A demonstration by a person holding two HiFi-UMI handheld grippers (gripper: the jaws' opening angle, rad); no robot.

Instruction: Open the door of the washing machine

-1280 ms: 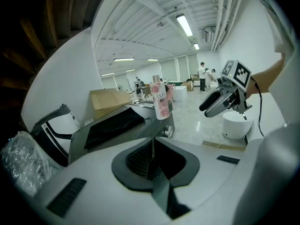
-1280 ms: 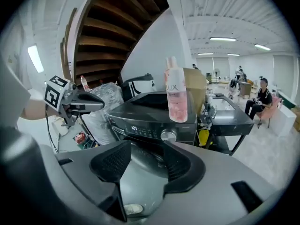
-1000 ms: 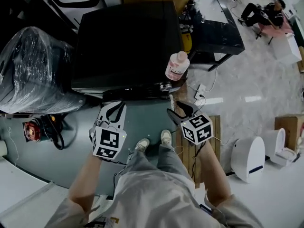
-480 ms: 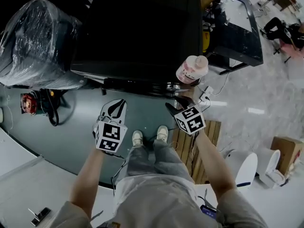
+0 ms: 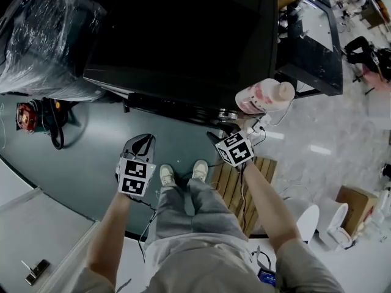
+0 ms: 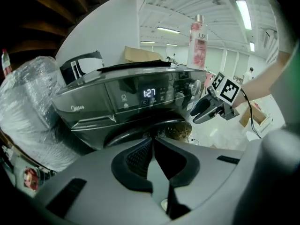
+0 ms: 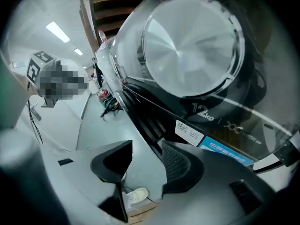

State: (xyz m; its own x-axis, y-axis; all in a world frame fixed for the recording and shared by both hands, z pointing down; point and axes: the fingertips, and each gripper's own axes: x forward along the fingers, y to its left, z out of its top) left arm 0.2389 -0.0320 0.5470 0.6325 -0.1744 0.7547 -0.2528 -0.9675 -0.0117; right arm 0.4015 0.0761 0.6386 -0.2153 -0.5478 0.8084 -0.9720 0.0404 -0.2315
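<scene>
The black washing machine [image 5: 183,35] stands in front of me, seen from above in the head view. Its lit control panel [image 6: 149,93] and the dark round door [image 6: 157,128] below it fill the left gripper view. My left gripper [image 5: 143,138] hangs before the machine's front, left of centre. Its fingertips meet with nothing between them [image 6: 152,139]. My right gripper [image 5: 214,136] is close to the front at the right, jaws apart and empty [image 7: 146,146]. The glass door [image 7: 192,41] looms just beyond its pads.
A pink bottle [image 5: 263,96] stands on the machine's right front corner. A plastic-wrapped bundle [image 5: 43,35] sits to the left, with a red tool [image 5: 27,116] on the floor. A wooden pallet [image 5: 235,182] lies right of my shoes [image 5: 166,174]. A black table [image 5: 311,47] stands far right.
Both grippers have sunk lower in front of the machine, and the head view has tipped forward over its top. The left jaws stay shut and the right stay apart.
</scene>
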